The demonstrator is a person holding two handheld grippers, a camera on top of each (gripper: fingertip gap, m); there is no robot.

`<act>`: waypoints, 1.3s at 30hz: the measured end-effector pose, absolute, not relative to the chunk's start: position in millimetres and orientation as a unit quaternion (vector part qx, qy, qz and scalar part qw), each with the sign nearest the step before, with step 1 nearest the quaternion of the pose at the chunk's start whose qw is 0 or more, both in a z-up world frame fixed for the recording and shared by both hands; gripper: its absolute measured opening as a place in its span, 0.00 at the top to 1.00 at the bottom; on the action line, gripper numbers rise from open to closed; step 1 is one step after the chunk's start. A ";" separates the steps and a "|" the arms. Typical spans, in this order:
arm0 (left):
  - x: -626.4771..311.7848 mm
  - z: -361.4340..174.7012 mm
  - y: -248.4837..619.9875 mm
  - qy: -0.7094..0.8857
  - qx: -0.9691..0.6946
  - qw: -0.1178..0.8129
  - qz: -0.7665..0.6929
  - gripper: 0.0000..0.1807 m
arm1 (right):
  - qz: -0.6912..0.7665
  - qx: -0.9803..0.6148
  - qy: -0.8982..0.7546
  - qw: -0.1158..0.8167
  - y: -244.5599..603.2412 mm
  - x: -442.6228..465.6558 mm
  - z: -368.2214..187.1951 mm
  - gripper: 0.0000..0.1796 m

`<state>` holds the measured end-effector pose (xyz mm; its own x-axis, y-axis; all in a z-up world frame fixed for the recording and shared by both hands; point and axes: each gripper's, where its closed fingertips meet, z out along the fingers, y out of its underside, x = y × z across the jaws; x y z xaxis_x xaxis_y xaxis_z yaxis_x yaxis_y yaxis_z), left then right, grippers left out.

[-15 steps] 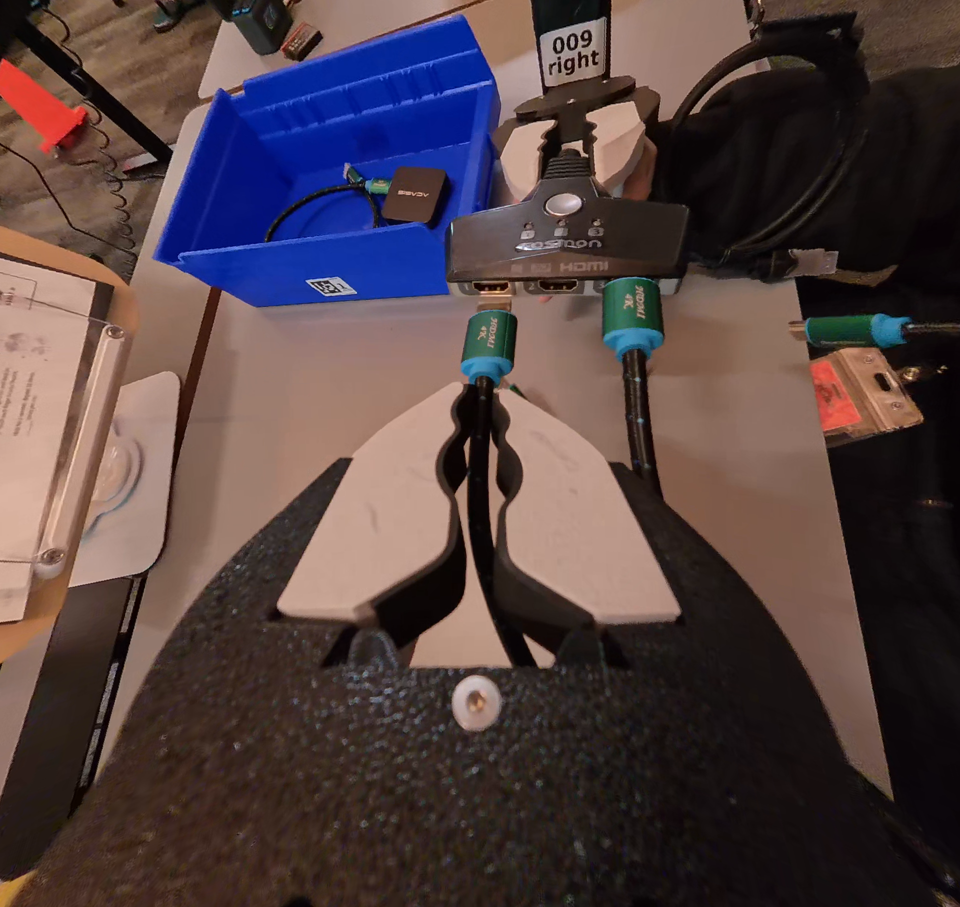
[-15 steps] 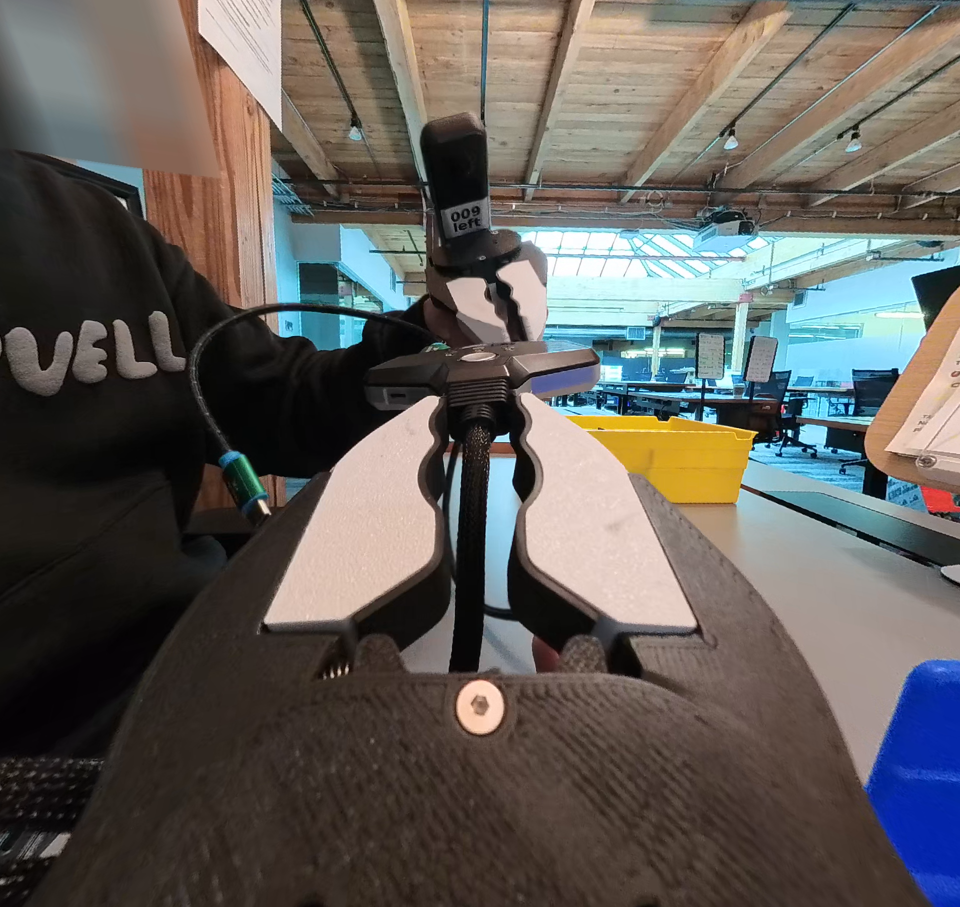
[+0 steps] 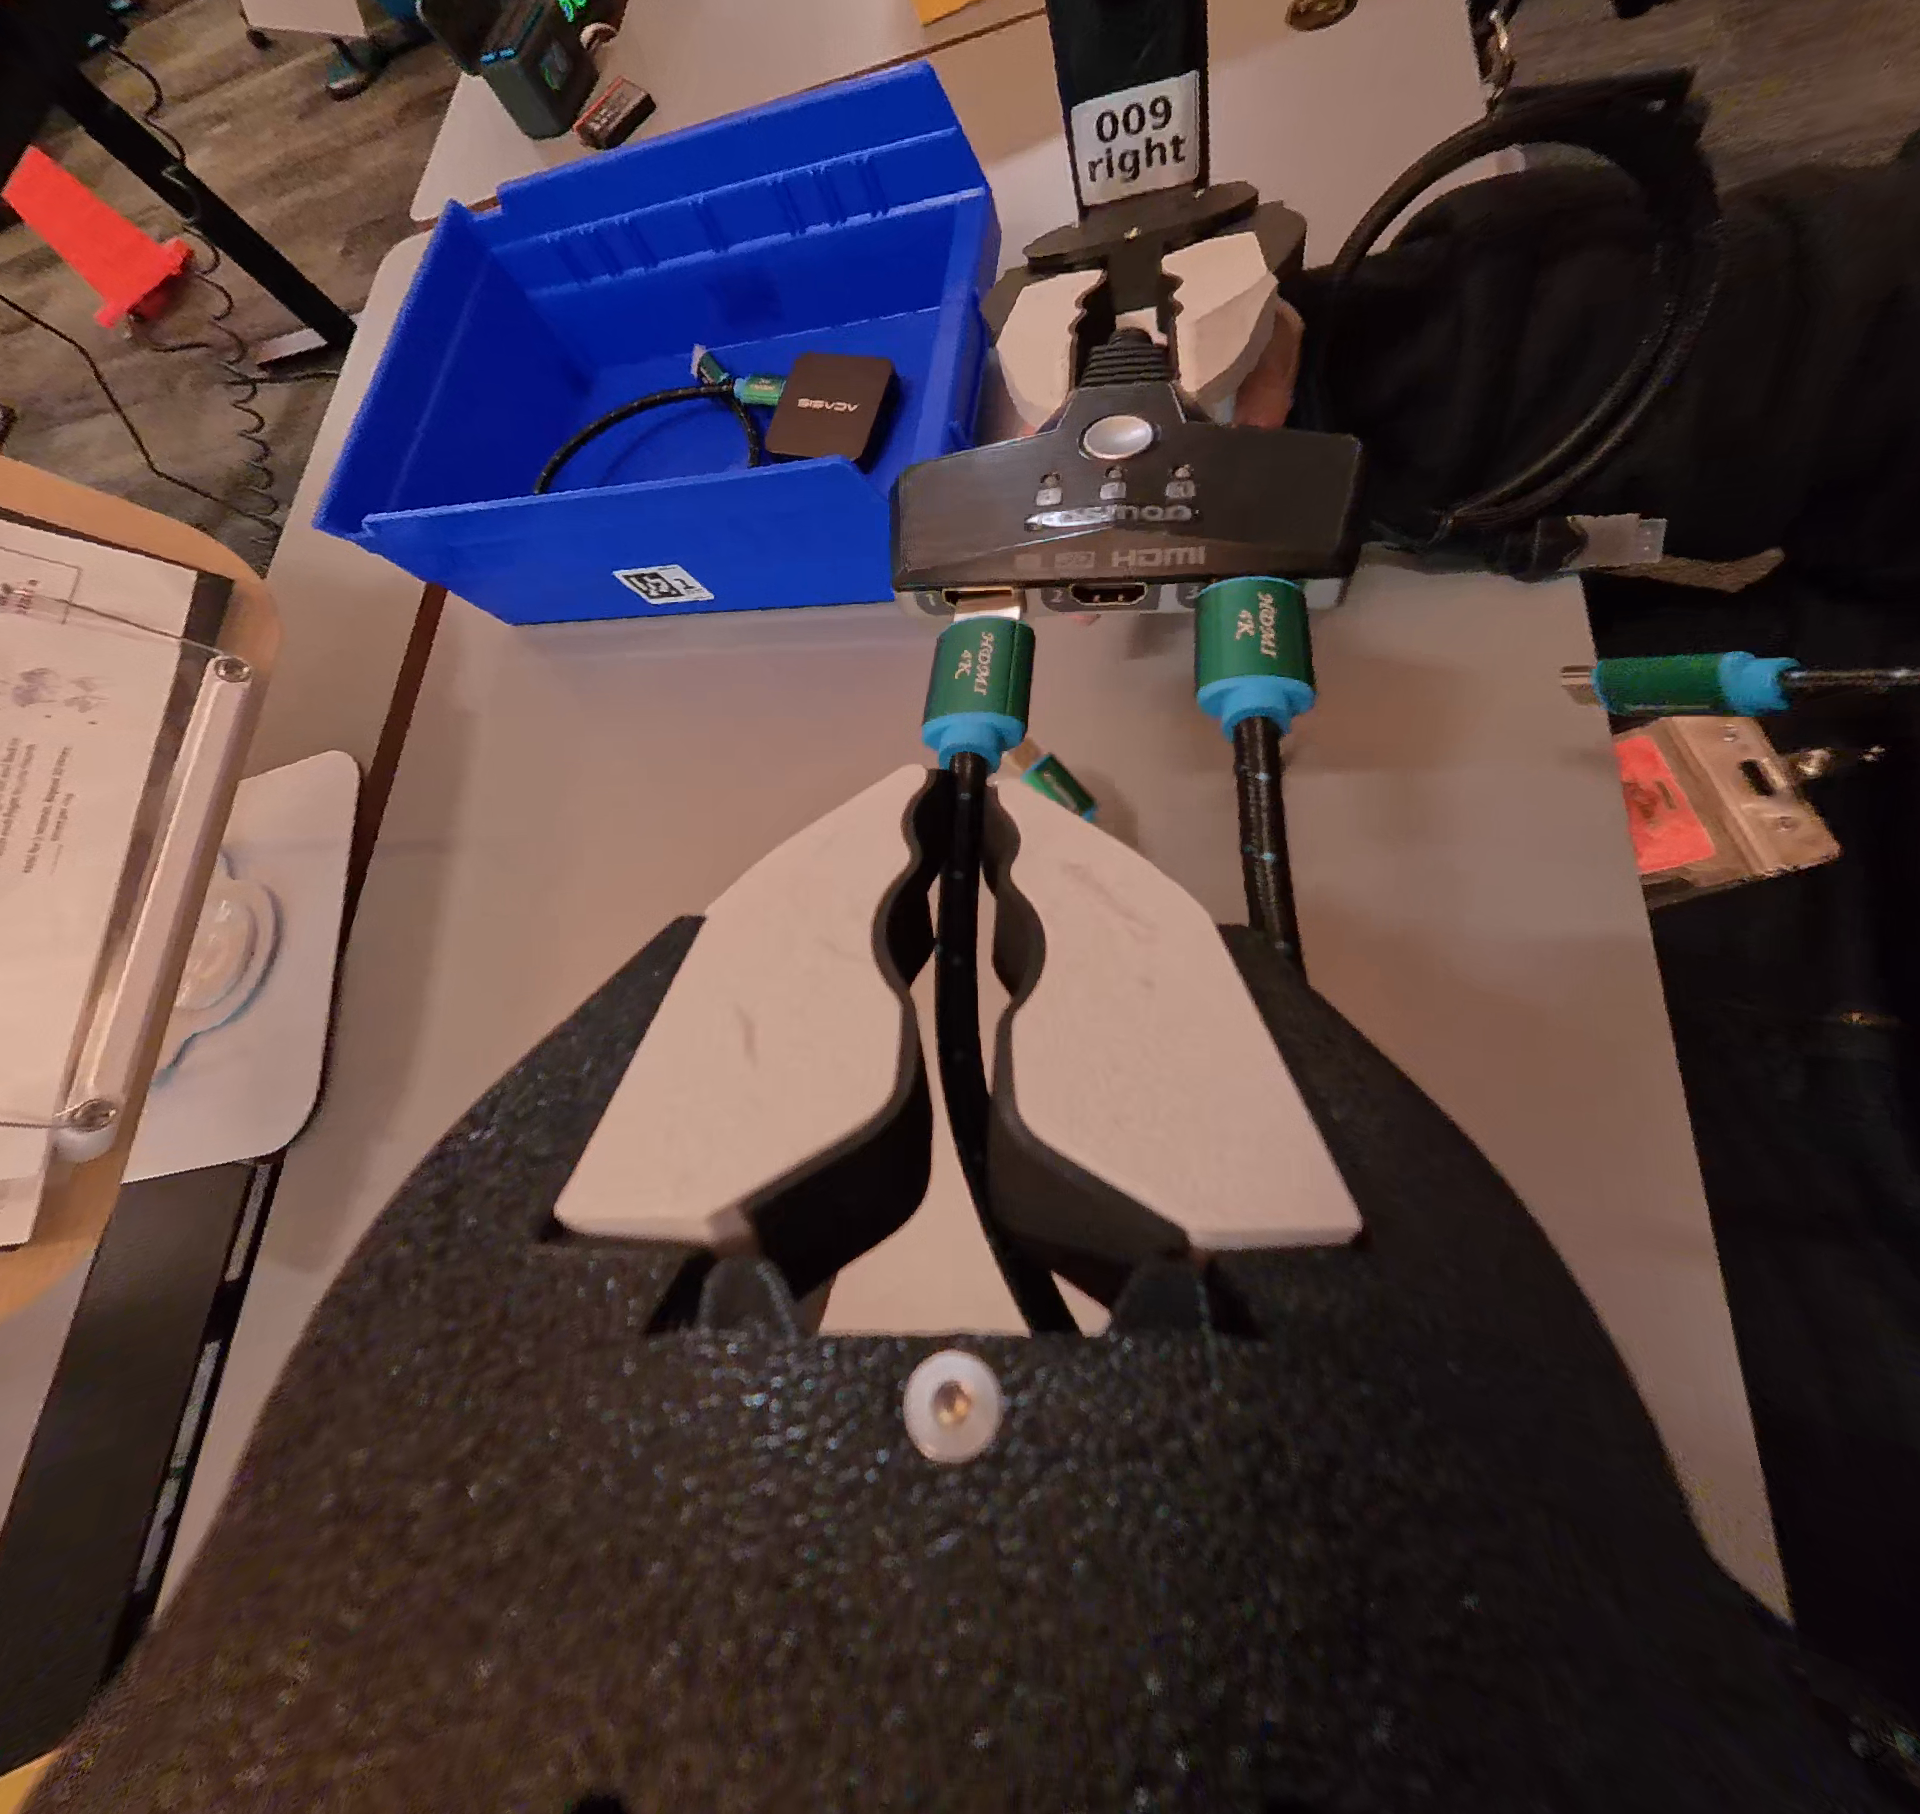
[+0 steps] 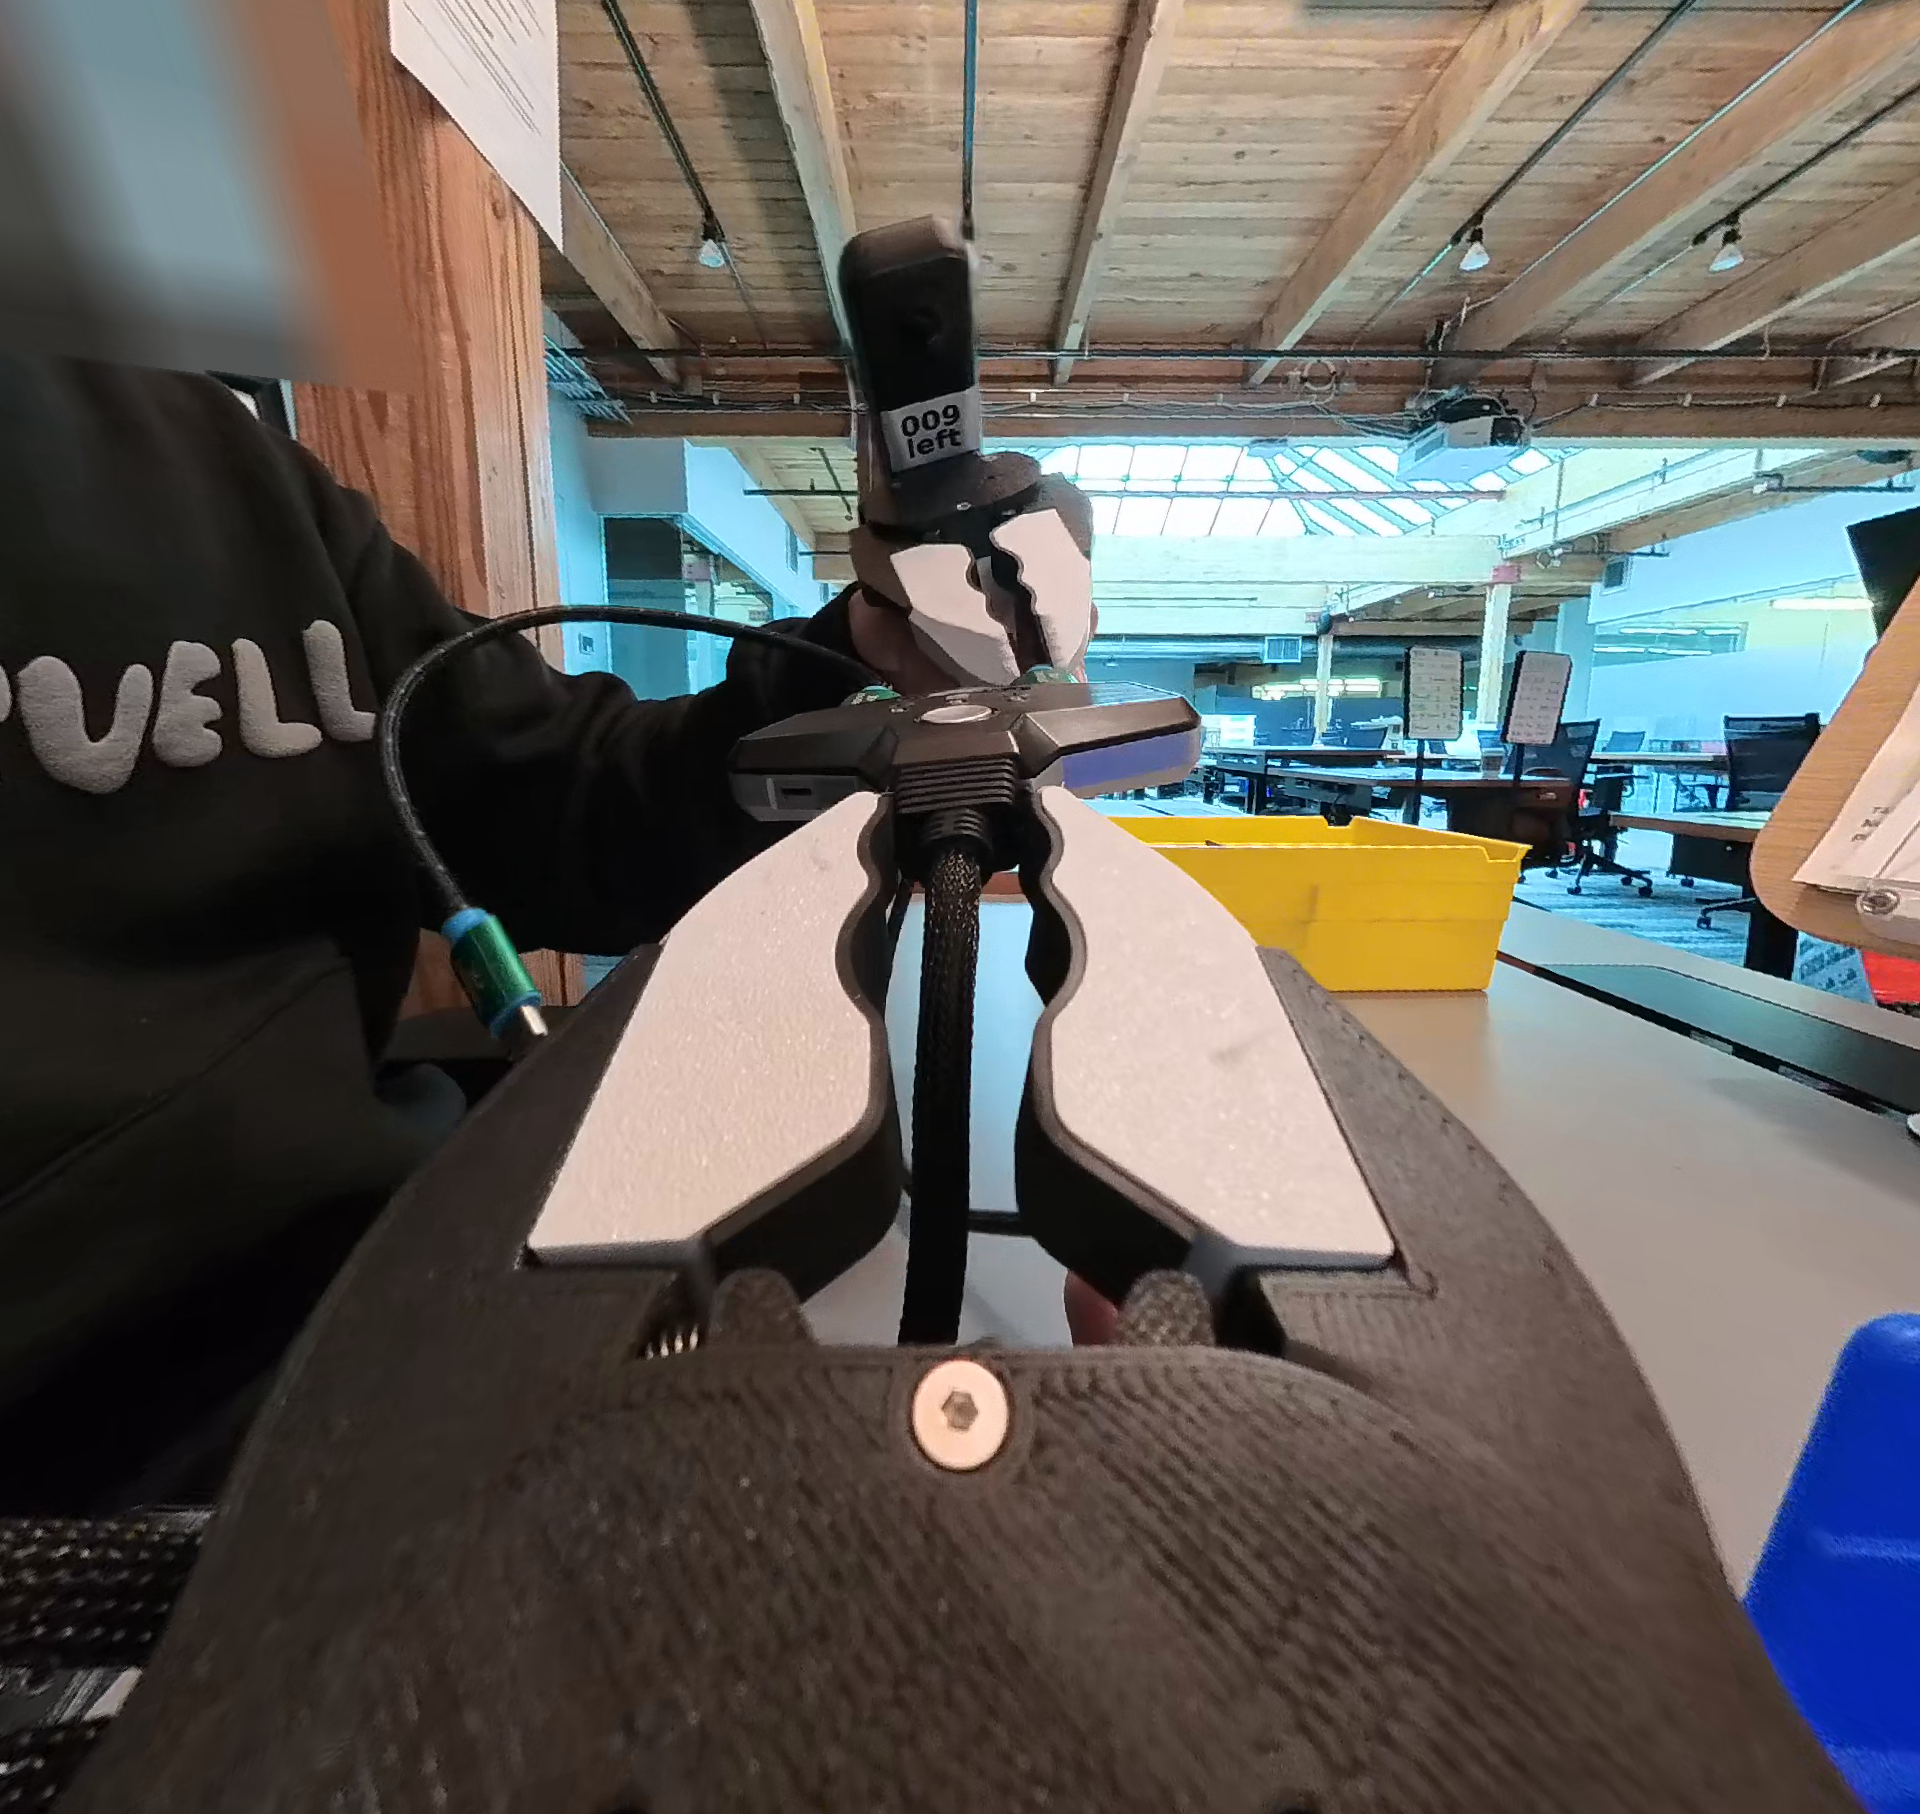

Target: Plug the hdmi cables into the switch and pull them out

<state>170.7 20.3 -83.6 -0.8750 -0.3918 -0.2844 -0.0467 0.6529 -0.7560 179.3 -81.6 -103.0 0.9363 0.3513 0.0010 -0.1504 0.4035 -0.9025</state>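
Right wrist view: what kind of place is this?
Probably an open-plan office or lab in a converted industrial loft: exposed timber ceiling beams, rows of desks with office chairs, and a ceiling projector.

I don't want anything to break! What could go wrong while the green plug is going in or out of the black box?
The left gripper pinches the cable behind the green plug, not the plug itself, so a tug could strain the cable. The plug's metal tip sits partly in the switch, and a crooked move might bend it. The right gripper holds only the switch's tail cable, so the switch could twist.
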 end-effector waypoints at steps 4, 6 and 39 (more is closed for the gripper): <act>171.0 -85.2 21.4 0.883 -0.122 0.230 -0.391 0.97 | 0.156 -0.530 -0.091 0.828 -80.5 180.1 -104.9 0.87; 171.5 -85.5 23.2 0.884 -0.121 0.239 -0.382 0.97 | 0.158 -0.534 -0.092 0.826 -79.1 179.2 -106.0 0.87; 165.9 -84.1 8.7 0.803 -0.155 0.131 -0.560 0.92 | 0.151 -0.517 -0.106 0.836 -81.5 175.2 -101.4 0.87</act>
<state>165.9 8.7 -84.1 -0.9175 -0.3960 -0.0372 -0.1018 0.3243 -0.9405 175.2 -81.5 -101.4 0.9315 0.3632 0.0216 -0.1432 0.4206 -0.8959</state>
